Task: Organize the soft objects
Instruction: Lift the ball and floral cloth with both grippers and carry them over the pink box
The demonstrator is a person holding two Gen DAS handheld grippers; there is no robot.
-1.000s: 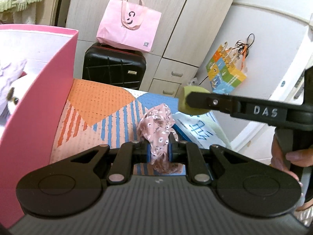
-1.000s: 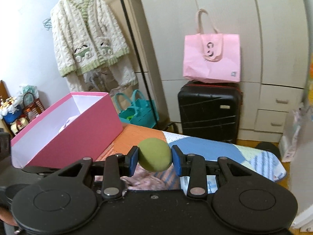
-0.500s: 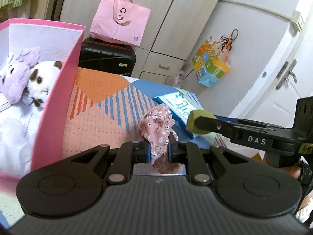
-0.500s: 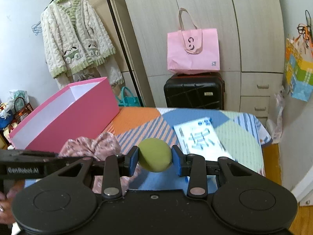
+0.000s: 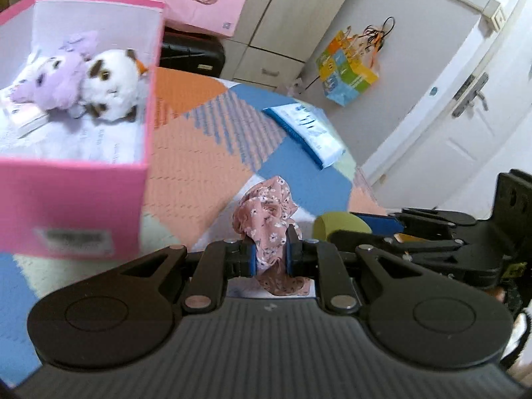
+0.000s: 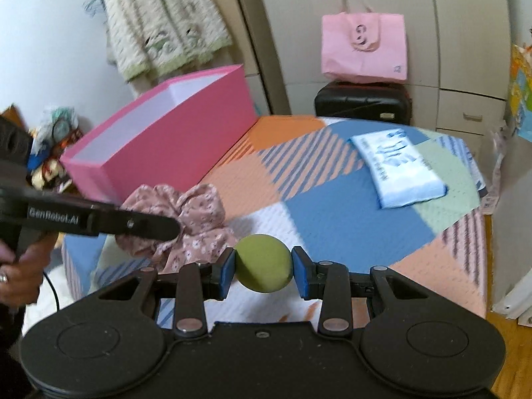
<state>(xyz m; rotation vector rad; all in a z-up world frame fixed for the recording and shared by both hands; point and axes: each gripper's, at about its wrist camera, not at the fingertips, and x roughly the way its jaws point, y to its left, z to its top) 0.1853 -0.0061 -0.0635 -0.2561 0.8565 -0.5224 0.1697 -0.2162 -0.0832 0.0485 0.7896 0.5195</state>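
Pinching floral scrunchie [image 5: 269, 219], right gripping ball [image 6: 264, 263]

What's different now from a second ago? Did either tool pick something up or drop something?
Nothing was picked up or dropped. Both tools have swung round: the left view now looks into the pink box, showing the two plush toys inside. The left tool stays clamped on the pink floral scrunchie, the right tool on the green ball. The blue-and-white packet lies unmoved on the bedspread.
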